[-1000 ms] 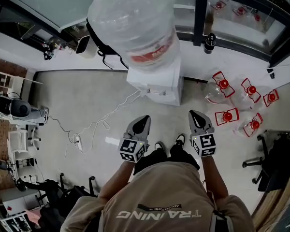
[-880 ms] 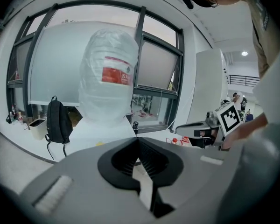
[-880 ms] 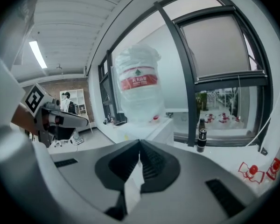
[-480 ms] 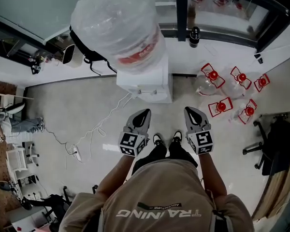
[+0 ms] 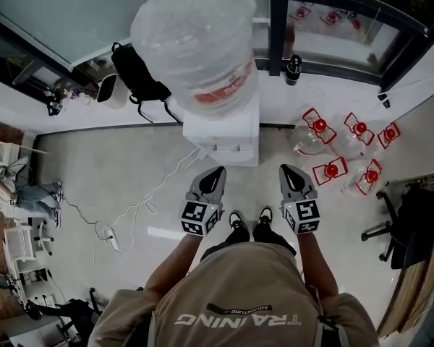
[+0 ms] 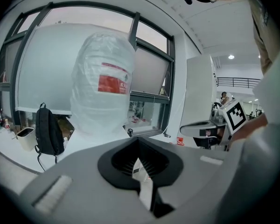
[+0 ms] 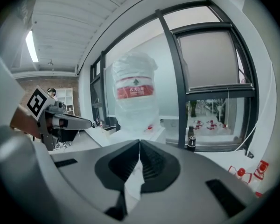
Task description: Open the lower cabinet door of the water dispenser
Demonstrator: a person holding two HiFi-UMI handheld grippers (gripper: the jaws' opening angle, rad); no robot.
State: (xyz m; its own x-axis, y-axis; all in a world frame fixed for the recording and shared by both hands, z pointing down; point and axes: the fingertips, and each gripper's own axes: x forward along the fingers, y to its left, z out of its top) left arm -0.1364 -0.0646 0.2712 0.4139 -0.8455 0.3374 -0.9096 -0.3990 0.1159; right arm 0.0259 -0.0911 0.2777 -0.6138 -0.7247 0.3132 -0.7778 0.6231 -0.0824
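Water dispenser (image 5: 223,130): white, standing against the far wall under the window, straight ahead of the person's shoes (image 5: 252,221).
Bottle (image 5: 195,38): large, wrapped in clear plastic, with a red label; it sits on top of the dispenser.
Lower cabinet door: on the dispenser's near face. The steep head view does not show it, and each gripper's own body hides it in the gripper views.
Left gripper (image 5: 218,171): held above the floor on the near side of the dispenser, apart from it, pointing toward its left front corner. Its jaws are closed tip to tip with nothing between them.
Right gripper (image 5: 286,168): level with the left one, to the right of the dispenser's front and apart from it. Its jaws are pressed together and empty.
Empty bottles (image 5: 331,147): a cluster with red caps, lying on the floor right of the dispenser.
Backpack (image 5: 139,74): black, on the sill left of the dispenser.
Cable (image 5: 141,208): runs across the floor on the left.
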